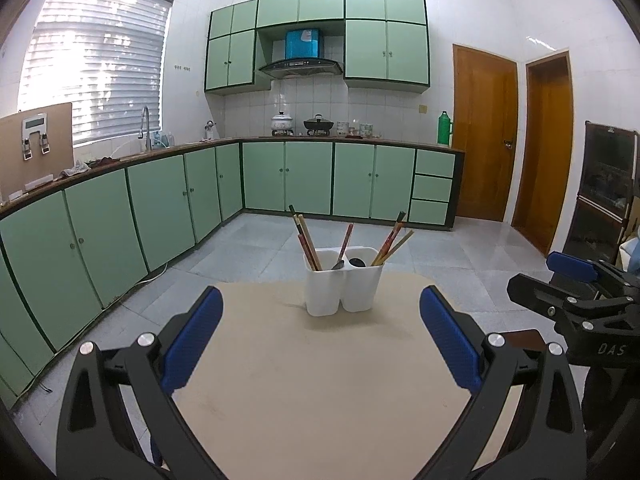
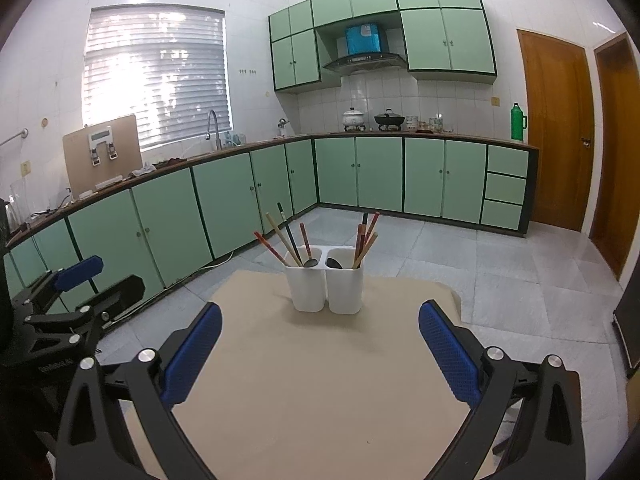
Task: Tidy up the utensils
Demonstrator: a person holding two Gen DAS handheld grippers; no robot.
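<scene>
A white two-compartment utensil holder point(image 1: 342, 286) point(image 2: 326, 286) stands upright at the far end of a beige table point(image 1: 320, 380) point(image 2: 320, 380). Each compartment holds several chopsticks point(image 1: 306, 240) point(image 2: 284, 240) and a spoon point(image 1: 340, 262) point(image 2: 311, 261). My left gripper point(image 1: 320, 308) is open and empty, held above the table short of the holder. My right gripper point(image 2: 320, 324) is open and empty too, beside it. The right gripper also shows in the left wrist view point(image 1: 576, 280), and the left gripper in the right wrist view point(image 2: 80, 280).
Green kitchen cabinets point(image 1: 160, 208) run along the left and back walls. The tiled floor point(image 1: 440, 256) lies beyond the table's far edge. Wooden doors point(image 1: 484, 132) stand at the right. A dark cabinet point(image 1: 608, 184) is at the far right.
</scene>
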